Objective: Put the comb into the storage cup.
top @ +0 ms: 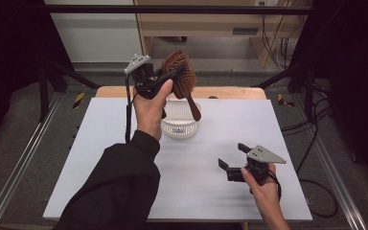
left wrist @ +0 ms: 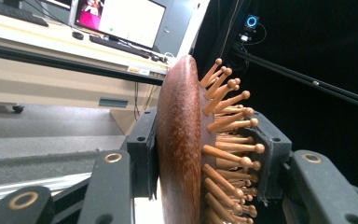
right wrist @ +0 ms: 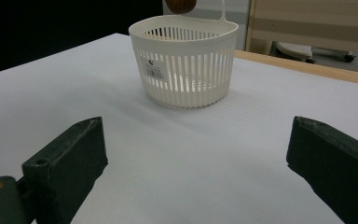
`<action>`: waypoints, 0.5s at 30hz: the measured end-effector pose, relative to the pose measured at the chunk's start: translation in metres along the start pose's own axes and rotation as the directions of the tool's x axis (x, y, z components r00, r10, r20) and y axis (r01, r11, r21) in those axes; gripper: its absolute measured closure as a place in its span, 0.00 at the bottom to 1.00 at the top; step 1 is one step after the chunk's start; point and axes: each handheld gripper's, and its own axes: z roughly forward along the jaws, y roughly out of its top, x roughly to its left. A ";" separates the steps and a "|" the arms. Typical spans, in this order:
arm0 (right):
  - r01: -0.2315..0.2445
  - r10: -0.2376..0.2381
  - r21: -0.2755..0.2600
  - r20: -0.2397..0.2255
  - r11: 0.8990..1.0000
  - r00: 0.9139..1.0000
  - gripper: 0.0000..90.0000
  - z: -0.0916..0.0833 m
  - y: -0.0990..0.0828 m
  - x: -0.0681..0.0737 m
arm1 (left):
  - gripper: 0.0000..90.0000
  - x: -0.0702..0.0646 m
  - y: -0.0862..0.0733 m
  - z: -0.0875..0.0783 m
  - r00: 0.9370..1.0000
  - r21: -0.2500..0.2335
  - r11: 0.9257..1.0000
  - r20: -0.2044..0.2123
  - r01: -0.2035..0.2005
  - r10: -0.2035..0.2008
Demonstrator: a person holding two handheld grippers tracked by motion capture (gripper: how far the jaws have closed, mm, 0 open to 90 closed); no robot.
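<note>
**One Brush Raised Over One Basket at White Table**

A white table [top: 124,158] with a wooden far edge stands in a dim, black-framed work bay, a desk with a lit monitor behind it. Two handheld grippers are at work on it, and two objects are in play: one wooden hairbrush and one white slotted basket.

The left gripper [top: 165,76], held up in the person's left hand [top: 149,108] at the end of a black sleeve [top: 117,187], is clamped on the hairbrush [top: 179,72]. In the left gripper view the two pads press the brush head [left wrist: 179,144] from both sides, one against its smooth reddish-brown back, the other among its ball-tipped wooden pins [left wrist: 228,140]. The brush's handle slants down from the gripper toward the basket [top: 179,122], which sits on the table directly below and just beyond the left hand.

The right gripper [top: 235,155], held low over the table in the person's right hand [top: 263,189], is spread wide and holds nothing. In the right gripper view its two black jaws frame bare table, with the basket [right wrist: 184,65] straight ahead between them and well apart from both. The rounded end of the brush handle [right wrist: 180,5] hangs just above the basket's rim.
</note>
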 end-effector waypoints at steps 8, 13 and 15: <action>0.001 -0.001 0.001 -0.001 1.000 1.000 0.06 0.000 0.000 0.001 | 0.57 0.004 -0.001 0.007 1.000 -0.016 1.000 -0.016 0.004 -0.004; 0.000 0.000 -0.002 -0.003 1.000 1.000 0.06 0.000 0.000 0.001 | 0.57 0.007 -0.003 0.009 1.000 -0.020 1.000 -0.027 0.006 -0.006; 0.000 0.000 0.000 -0.003 1.000 1.000 0.06 0.000 0.000 0.001 | 0.57 0.007 -0.003 0.009 1.000 -0.021 1.000 -0.030 -0.001 0.001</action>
